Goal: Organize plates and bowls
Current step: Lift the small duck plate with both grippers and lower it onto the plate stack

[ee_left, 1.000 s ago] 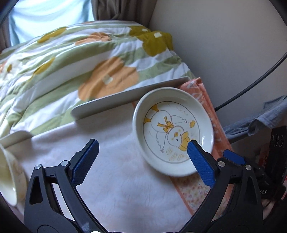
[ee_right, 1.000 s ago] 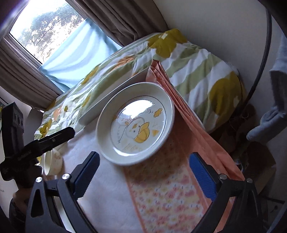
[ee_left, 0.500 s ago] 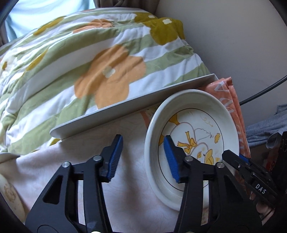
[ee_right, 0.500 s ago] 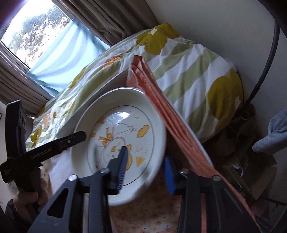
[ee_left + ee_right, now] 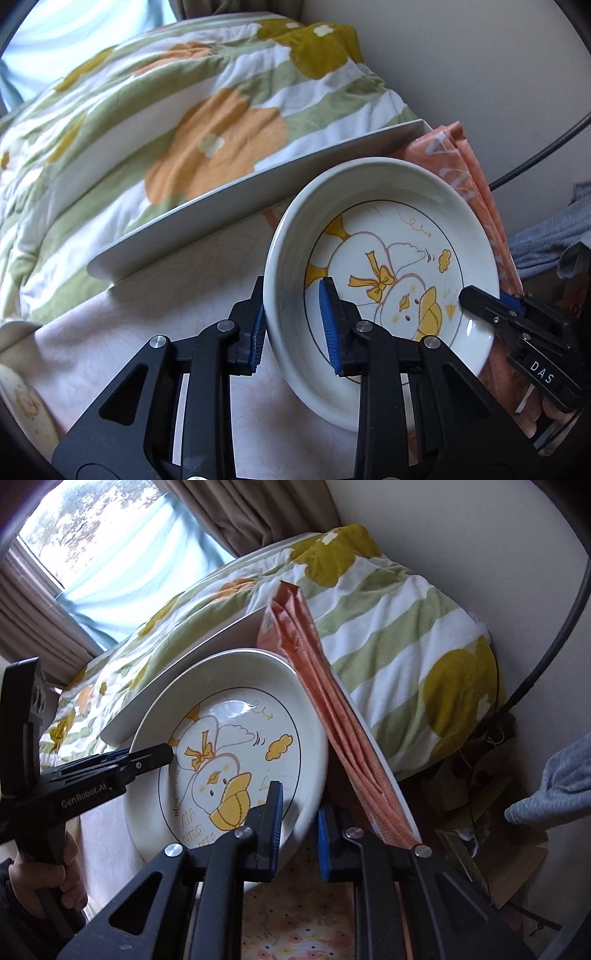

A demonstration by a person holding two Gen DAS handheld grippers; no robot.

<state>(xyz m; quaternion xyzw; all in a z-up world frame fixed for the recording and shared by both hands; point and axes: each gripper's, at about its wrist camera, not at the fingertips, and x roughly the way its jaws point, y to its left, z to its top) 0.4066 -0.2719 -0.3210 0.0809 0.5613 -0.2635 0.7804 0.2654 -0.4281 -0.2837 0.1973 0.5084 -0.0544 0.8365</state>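
Note:
A white duck plate (image 5: 388, 258) lies on the pale cloth at the right end of the surface, against a folded orange cloth. My left gripper (image 5: 293, 328) straddles the plate's left rim with its jaws closing: one blue pad lies on the outer wall, the other inside the dish. My right gripper (image 5: 300, 834) is shut on the opposite rim, one pad inside and one outside. Each gripper shows in the other's view: the right gripper (image 5: 480, 302) at the plate's far edge, the left gripper (image 5: 162, 755) over its inner face. A cream bowl (image 5: 22, 406) peeks in at the far left.
A white tray wall (image 5: 258, 177) runs behind the plate, with a flowered blanket (image 5: 184, 110) beyond it. The orange cloth (image 5: 332, 720) stands folded along the plate's right side. A black cable (image 5: 535, 155) and a grey garment (image 5: 554, 782) hang off the right. A hand (image 5: 55, 875) grips the left tool.
Both grippers came down onto the duck plate from wide open. Their jaws narrowed onto opposite rims, and the plate now fills more of both views.

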